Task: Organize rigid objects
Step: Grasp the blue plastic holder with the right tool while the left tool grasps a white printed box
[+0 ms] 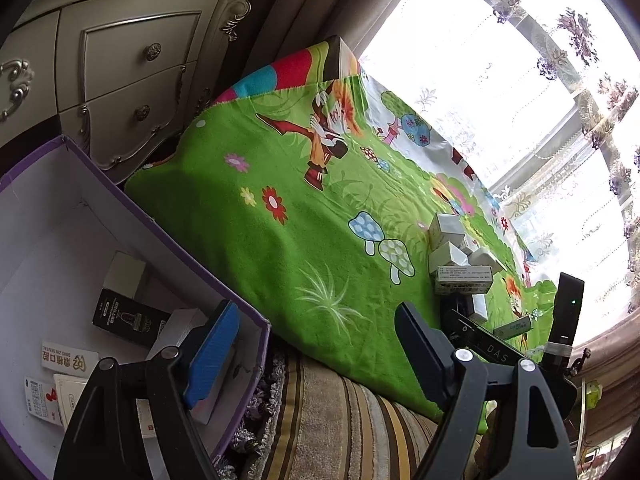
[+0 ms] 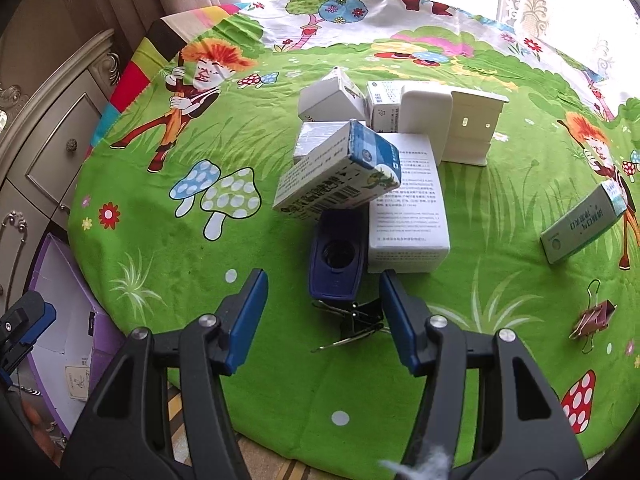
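Note:
A pile of small white cartons (image 2: pixel 360 152) lies on the green cartoon cloth (image 2: pixel 160 240); it shows far right in the left wrist view (image 1: pixel 460 264). A blue-topped carton (image 2: pixel 340 172) leans on top. A dark blue case (image 2: pixel 338 264) and a black binder clip (image 2: pixel 356 320) lie just ahead of my right gripper (image 2: pixel 324 316), which is open and empty. A green-white carton (image 2: pixel 580 224) lies to the right. My left gripper (image 1: pixel 316 352) is open and empty at the rim of the purple box (image 1: pixel 152 224), which holds several small cartons (image 1: pixel 128 316).
A cream dresser (image 1: pixel 132 72) stands behind the purple box. A copper binder clip (image 2: pixel 596 316) lies at the right. A striped cushion (image 1: pixel 340 420) lies under the cloth's front edge. Curtained window (image 1: pixel 520 80) behind.

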